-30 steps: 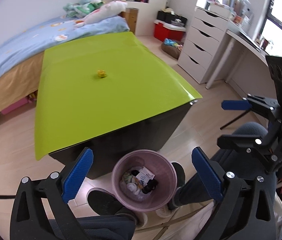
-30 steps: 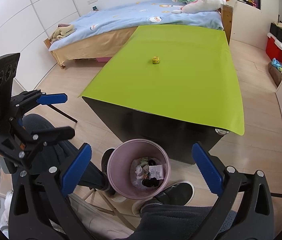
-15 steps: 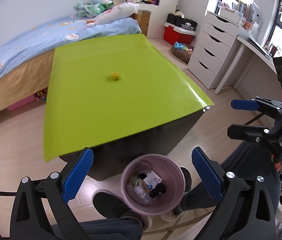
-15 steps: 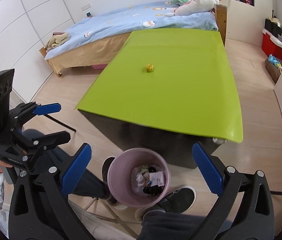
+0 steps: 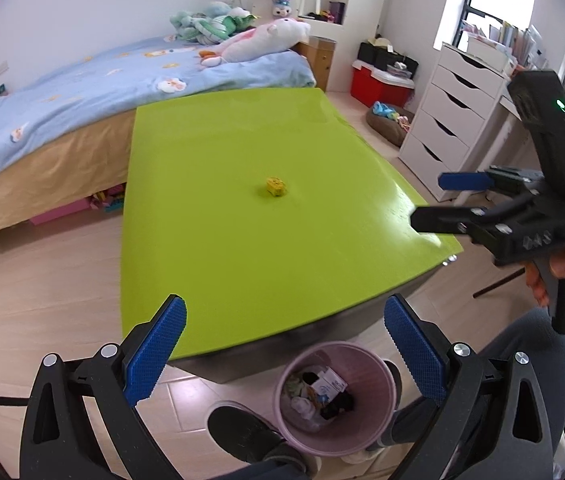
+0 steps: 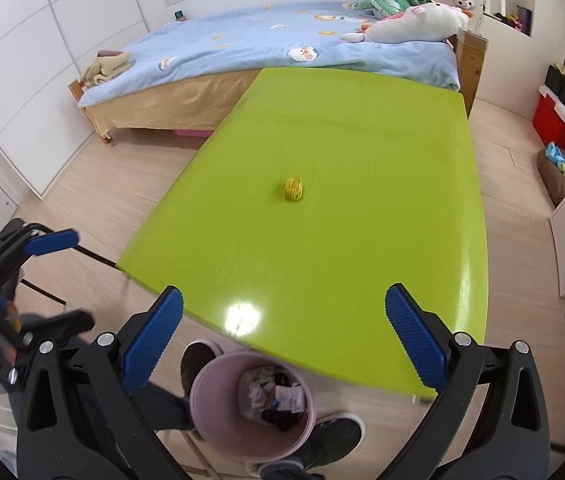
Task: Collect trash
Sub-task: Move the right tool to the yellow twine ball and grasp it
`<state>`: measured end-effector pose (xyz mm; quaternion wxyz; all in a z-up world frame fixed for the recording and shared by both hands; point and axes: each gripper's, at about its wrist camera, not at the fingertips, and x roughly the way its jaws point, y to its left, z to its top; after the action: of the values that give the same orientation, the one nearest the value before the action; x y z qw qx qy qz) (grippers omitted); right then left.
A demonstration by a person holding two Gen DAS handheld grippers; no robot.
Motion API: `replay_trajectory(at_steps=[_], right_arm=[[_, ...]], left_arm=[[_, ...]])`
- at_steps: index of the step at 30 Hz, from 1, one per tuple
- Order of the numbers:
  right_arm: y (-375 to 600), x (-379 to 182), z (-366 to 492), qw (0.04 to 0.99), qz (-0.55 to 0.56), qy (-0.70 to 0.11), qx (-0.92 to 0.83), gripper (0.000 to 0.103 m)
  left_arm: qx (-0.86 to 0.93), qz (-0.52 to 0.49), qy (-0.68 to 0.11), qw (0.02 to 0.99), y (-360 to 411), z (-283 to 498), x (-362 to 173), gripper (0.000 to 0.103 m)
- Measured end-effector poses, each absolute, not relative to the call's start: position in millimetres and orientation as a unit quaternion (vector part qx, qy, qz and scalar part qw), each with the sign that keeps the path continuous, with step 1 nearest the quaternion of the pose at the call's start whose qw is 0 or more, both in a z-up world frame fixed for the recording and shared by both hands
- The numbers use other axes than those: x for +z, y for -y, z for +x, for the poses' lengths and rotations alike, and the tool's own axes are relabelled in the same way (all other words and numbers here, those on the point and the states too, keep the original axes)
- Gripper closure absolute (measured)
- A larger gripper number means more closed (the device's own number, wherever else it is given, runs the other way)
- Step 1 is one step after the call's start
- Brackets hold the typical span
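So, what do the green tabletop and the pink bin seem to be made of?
Tabletop: probably a glossy plastic or lacquered sheet, since it throws a bright glare and soft reflections. Bin: likely matte plastic, with a thin, smooth wall of even colour. Neither is certain from looks alone.

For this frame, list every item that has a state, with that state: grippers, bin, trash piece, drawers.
left gripper: open, empty, held over the table's near edge.
right gripper: open, empty.
yellow trash piece: lying loose mid-table, untouched.
pink bin: upright on the floor, uncovered, partly filled.
green table: bare apart from the trash piece.
white drawer unit: drawers closed.
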<state>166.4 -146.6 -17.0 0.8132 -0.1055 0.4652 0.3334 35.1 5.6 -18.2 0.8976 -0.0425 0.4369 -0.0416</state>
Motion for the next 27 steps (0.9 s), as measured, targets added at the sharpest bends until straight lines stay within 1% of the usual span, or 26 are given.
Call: replay_trajectory(at_steps=[7, 15, 24, 25, 26, 27], right_arm=[[103, -30, 218, 0.803, -0.13, -0.489, 0.315, 0.004], [59, -59, 272, 0.781, -0.154, -0.532, 0.287, 0.004], [28, -89, 303, 0.755, -0.163, -0.57, 0.281, 0.005], [26, -92, 302, 0.753, -0.164, -0.572, 0.282, 0.01], [25, -94, 302, 0.75, -0.166, -0.574, 0.282, 0.019], [23, -98, 304, 0.747, -0.165, -0.578, 0.282, 0.022]], left_arm=[[-0.031, -0.036, -0.445, 0.894, -20, 57, -21, 0.008], [-0.027, -0.039, -0.45, 0.892, -32, 73, -25, 0.008], [-0.024, -0.045, -0.461, 0.886, -38, 77, -34, 0.008], [-0.024, -0.046, -0.462, 0.885, -39, 77, -35, 0.008], [-0.024, -0.047, -0.463, 0.885, -40, 78, -36, 0.008], [-0.024, -0.048, -0.464, 0.884, -41, 79, -37, 0.008]])
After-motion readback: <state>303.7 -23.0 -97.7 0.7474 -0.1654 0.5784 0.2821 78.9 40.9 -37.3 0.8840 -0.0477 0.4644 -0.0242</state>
